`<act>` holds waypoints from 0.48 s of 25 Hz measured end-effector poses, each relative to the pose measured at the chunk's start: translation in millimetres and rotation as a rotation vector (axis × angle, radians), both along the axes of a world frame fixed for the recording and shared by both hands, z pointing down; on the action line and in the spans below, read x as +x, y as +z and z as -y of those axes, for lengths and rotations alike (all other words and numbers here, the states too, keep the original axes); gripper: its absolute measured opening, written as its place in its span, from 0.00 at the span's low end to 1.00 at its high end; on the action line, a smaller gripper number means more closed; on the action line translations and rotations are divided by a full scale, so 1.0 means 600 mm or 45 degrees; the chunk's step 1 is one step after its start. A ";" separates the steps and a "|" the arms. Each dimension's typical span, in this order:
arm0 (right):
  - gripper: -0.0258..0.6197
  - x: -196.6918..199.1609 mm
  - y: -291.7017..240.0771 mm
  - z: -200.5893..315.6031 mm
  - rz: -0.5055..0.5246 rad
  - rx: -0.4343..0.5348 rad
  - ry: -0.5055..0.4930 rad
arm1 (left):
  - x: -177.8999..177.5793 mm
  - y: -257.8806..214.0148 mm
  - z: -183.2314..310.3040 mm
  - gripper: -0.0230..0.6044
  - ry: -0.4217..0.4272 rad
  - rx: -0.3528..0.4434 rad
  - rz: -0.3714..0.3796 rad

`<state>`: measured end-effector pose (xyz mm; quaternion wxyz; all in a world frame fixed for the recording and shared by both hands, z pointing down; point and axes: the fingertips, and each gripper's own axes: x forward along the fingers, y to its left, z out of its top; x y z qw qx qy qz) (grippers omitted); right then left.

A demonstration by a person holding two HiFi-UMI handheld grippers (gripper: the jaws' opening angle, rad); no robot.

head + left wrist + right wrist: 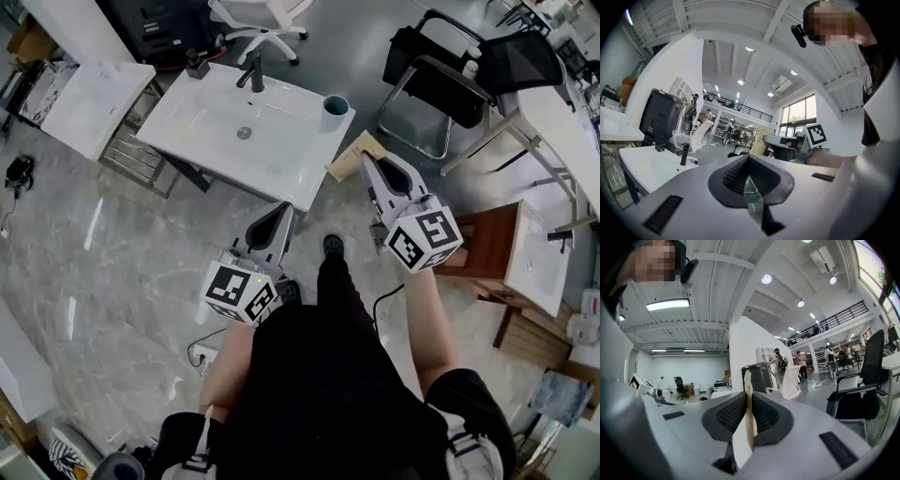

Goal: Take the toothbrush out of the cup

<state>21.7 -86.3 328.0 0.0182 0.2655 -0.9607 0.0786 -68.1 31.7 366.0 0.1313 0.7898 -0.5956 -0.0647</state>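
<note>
A white glossy washbasin with a black faucet and a small black dispenser stood on grey marbled floor. A round teal cup sat at its far right corner. A black mesh chair stood just right of the basin, a white swivel chair behind it, and a wooden cabinet further right. The right gripper had its ribbed black pads clenched on a flat tan packet, thin and papery, held over the basin's right edge, near the cup but apart from it. Whether that packet was the toothbrush could not be told. The left gripper hung before the basin's near edge with its jaws pressed together, nothing solid discernible between them.
</note>
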 end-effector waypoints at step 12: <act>0.13 0.030 0.012 -0.117 0.056 -0.057 0.024 | -0.036 -0.015 -0.028 0.06 0.015 0.012 0.048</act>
